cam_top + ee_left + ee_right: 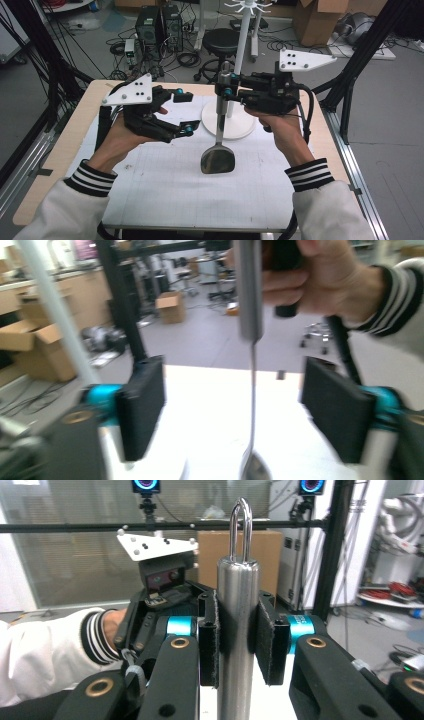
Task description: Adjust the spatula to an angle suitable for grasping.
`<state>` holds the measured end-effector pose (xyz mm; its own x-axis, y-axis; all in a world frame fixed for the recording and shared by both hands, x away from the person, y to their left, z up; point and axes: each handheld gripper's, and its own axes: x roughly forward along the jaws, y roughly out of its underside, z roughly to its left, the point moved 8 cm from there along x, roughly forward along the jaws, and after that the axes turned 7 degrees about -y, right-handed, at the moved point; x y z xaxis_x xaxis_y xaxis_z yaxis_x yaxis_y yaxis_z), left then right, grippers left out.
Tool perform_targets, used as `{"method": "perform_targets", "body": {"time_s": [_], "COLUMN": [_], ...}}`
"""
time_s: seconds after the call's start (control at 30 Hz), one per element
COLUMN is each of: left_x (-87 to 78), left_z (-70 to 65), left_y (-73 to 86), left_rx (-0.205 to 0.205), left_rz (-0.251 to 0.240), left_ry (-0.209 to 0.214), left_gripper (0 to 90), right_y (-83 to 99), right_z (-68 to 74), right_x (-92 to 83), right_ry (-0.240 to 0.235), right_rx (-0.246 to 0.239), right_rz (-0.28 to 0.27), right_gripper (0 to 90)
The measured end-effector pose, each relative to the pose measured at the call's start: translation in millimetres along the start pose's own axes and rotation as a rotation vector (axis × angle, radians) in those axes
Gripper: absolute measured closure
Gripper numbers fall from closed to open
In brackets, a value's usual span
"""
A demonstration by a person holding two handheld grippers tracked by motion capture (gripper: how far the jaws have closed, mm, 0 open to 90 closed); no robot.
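Spatula hung straight up and down, blade low over the white mat, hanging loop on top. The right gripper squeezed its shiny handle tight. The left gripper was wide open, holding nothing, just beside the spatula. The white hook stand stood right behind, nearer the right hand, so the loop faced up toward its hooks.

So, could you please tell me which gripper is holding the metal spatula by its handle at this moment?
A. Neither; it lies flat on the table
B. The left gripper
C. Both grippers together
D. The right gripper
D: the right gripper has its pads pressed on the spatula's handle, and the spatula hangs upright, while the left gripper stands open with the thin shaft passing untouched between its jaws.
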<state>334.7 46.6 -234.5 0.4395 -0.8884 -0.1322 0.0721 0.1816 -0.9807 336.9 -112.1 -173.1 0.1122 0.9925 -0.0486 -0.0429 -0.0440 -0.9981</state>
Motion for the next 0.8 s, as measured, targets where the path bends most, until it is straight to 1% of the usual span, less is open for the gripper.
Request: {"method": "perform_targets", "body": {"time_s": [0.03, 0.07, 0.13, 0.17, 0.23, 0.27, 0.37, 0.47, 0.5, 0.53, 0.57, 0.67, 0.73, 0.8], "left_x": [-3.1, -6.4, -13.6, -18.4, -28.9, -34.2, -52.7, -71.5, -76.1, -82.9, -87.5, -97.2, -101.9, -104.7], "left_z": [4.2, 8.3, 15.1, 17.9, 22.6, 25.4, 34.5, 43.2, 45.1, 48.5, 50.1, 53.7, 55.6, 56.9], "left_y": [2.9, 5.4, 10.7, 13.3, 19.8, 23.4, 35.7, 53.2, 58.1, 66.6, 73.4, 90.3, 96.5, 101.4], "left_rx": [-0.005, -0.009, -0.022, -0.021, -0.021, -0.029, -0.05, -0.059, -0.063, -0.072, -0.075, -0.073, -0.091, -0.097], "left_rz": [0.006, 0.008, 0.012, 0.009, 0.001, 0.0, -0.001, -0.005, -0.007, -0.007, -0.004, 0.015, 0.004, 0.0], "left_ry": [-0.027, -0.05, -0.084, -0.091, -0.106, -0.119, -0.164, -0.224, -0.236, -0.257, -0.268, -0.298, -0.314, -0.323], "left_gripper": [13.6, 10.9, 4.3, 1.8, 1.7, 1.7, 1.7, 1.7, 1.7, 1.7, 1.7, 1.7, 1.7, 1.7], "right_y": [0.4, 0.6, 1.1, 1.7, 2.4, 2.6, 5.0, 7.2, 8.0, 8.7, 10.0, 12.0, 12.9, 14.2], "right_z": [-1.7, -3.5, -6.5, -8.4, -11.0, -12.5, -16.5, -20.4, -21.9, -22.7, -24.2, -27.5, -29.7, -31.5], "right_x": [-3.1, -5.9, -11.0, -14.5, -20.1, -22.4, -29.1, -36.2, -38.8, -40.5, -43.3, -48.3, -49.9, -50.5], "right_ry": [0.01, 0.02, 0.036, 0.047, 0.062, 0.072, 0.095, 0.121, 0.126, 0.13, 0.134, 0.146, 0.154, 0.159], "right_rx": [0.004, 0.007, 0.011, 0.016, 0.02, 0.021, 0.024, 0.024, 0.026, 0.032, 0.038, 0.051, 0.052, 0.055], "right_rz": [0.001, -0.002, -0.006, -0.007, -0.007, -0.009, 0.013, 0.02, 0.017, 0.014, 0.014, 0.007, 0.007, 0.014], "right_gripper": [74.8, 74.8, 74.8, 74.8, 74.8, 74.8, 74.8, 74.8, 74.8, 74.8, 74.8, 74.7, 74.8, 74.7]}}
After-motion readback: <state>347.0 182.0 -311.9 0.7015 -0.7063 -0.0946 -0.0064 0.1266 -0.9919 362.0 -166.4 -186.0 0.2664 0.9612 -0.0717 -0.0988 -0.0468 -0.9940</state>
